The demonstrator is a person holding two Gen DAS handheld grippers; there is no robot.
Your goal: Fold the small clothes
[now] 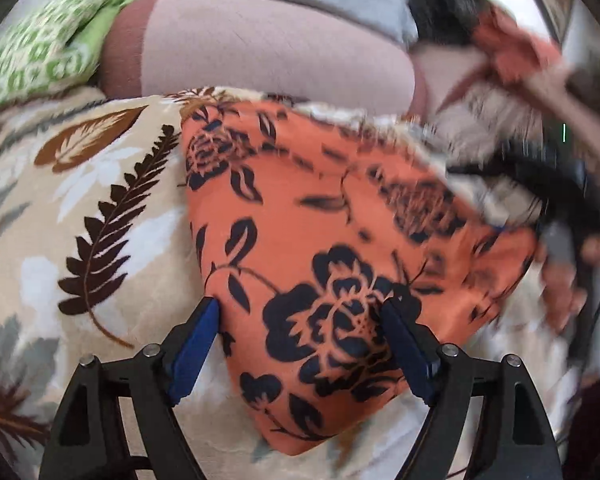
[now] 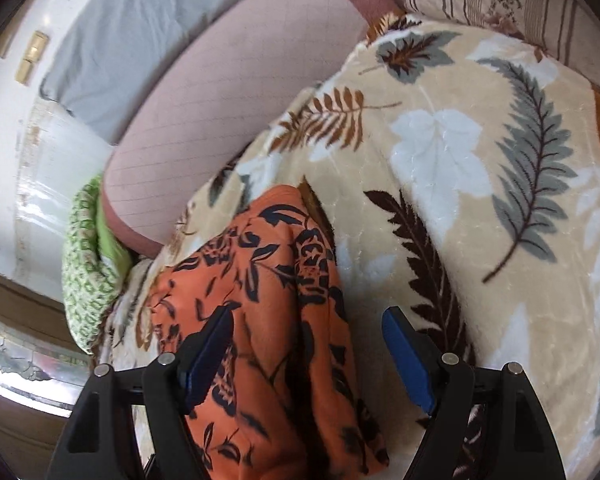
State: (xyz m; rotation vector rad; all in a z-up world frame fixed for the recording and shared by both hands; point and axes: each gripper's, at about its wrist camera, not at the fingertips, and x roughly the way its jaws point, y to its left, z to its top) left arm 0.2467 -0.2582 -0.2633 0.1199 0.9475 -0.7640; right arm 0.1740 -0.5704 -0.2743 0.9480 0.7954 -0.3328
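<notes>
Leaf-print blanket (image 1: 100,208) on a bed, orange floral garment (image 1: 320,240) lying on it.
Through your left wrist view, the left gripper (image 1: 300,320) stands wide over the garment's near corner, gripping nothing. Through your right, the right gripper (image 2: 308,336) gapes above the garment's edge, empty.

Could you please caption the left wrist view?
Open left tool poised over an orange floral garment on a leaf-print blanket.
</notes>
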